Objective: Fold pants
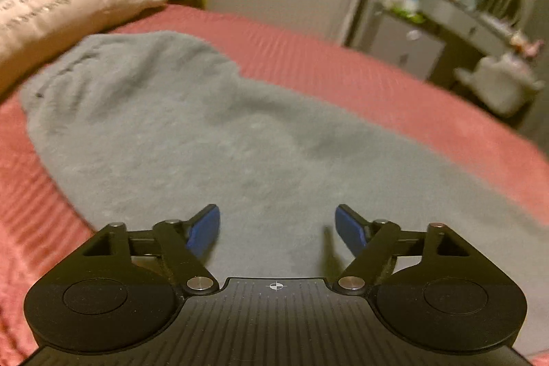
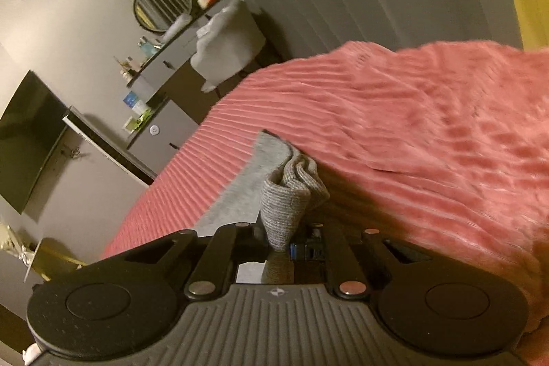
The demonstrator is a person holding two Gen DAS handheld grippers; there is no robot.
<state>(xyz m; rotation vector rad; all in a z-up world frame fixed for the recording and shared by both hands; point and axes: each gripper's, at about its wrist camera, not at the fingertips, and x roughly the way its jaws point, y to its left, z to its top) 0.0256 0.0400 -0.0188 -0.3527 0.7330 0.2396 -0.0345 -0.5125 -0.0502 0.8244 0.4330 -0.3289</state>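
**Right gripper pinches the cuff while the left waits, spread**

The right gripper point(image 2: 286, 249) is clamped on a bunched end of the grey knit pants point(image 2: 291, 194), the ribbed fabric pinched between its blue-padded fingers point(image 2: 298, 251) and rising in a small cone just ahead of them. Beyond that pinch, a flat strip of the same grey cloth lies on the pink ribbed bedspread point(image 2: 411, 126), which fills the right wrist view out to a dresser against the wall.

The left gripper point(image 1: 278, 228) hovers with its blue fingers point(image 1: 206, 228) wide apart and nothing between them, low over the broad grey body of the pants point(image 1: 171, 132), which is spread across the bedspread point(image 1: 343, 67) toward a cream plush pillow point(image 1: 51, 12).

The step in hand looks like carrying the gripped end over to make a fold. To do it well, the right grip should stay firm and travel level, so the leg lays over without twisting. The free left gripper could pin or pinch the cloth near the intended crease, keeping the lower layer from dragging along.
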